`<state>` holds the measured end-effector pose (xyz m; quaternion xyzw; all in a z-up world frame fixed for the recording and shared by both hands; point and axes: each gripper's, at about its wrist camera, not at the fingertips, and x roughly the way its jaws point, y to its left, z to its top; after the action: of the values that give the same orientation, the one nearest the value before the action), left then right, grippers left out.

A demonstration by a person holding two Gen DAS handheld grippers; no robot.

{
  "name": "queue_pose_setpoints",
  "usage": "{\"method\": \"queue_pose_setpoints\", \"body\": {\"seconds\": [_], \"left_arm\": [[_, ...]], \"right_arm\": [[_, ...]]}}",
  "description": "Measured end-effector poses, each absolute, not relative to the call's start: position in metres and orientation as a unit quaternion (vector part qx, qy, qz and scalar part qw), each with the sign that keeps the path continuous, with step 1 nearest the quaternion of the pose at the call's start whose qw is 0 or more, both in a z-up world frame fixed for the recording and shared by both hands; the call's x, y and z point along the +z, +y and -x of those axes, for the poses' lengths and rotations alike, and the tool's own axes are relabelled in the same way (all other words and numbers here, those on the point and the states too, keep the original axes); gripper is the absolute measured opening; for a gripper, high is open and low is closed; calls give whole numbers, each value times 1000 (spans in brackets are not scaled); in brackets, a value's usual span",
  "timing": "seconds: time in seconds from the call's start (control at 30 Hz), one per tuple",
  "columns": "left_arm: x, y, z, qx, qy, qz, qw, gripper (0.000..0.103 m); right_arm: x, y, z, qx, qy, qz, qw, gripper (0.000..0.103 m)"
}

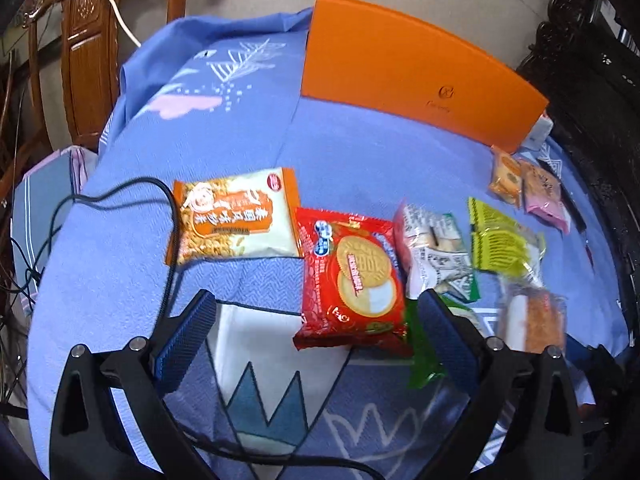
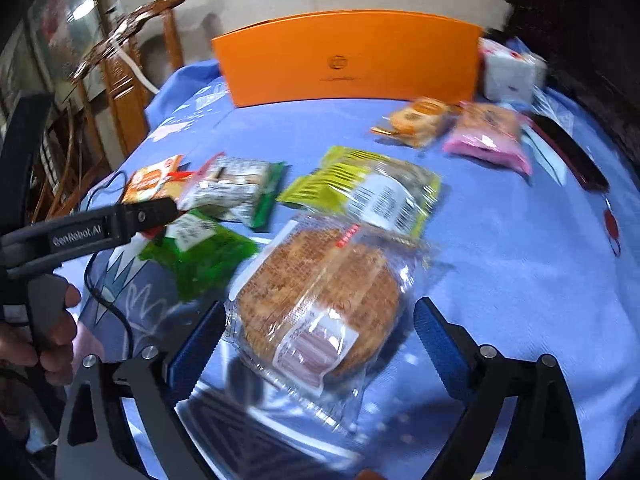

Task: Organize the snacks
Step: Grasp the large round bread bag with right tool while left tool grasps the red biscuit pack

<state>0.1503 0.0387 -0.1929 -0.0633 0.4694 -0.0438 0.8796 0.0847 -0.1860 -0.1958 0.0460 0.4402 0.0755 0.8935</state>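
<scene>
Snack packets crowd the blue cloth (image 1: 360,152) — orange box (image 2: 348,56) behind — both hand-held grippers released, grasping nothing.

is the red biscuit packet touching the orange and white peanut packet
Touching. In the left wrist view the red biscuit packet has its upper left corner overlapping the peanut packet's lower right edge, no cloth between.
</scene>
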Motion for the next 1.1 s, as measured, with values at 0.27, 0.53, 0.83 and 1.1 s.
{"method": "queue_pose_setpoints", "body": {"seconds": [0.27, 0.53, 0.83, 1.1], "left_arm": [[-196, 32, -155, -17, 453, 57, 889, 79], [-198, 17, -151, 9, 445, 22, 895, 74], [-197, 25, -140, -12, 435, 5, 900, 55], [-200, 12, -146, -36, 444, -16, 895, 79]], "right_arm": [[-196, -189, -96, 64, 443, -84, 891, 99], [-202, -173, -102, 37, 437, -25, 899, 100], [-204, -176, -93, 52, 438, 20, 897, 100], [-204, -175, -93, 54, 439, 24, 896, 100]]}}
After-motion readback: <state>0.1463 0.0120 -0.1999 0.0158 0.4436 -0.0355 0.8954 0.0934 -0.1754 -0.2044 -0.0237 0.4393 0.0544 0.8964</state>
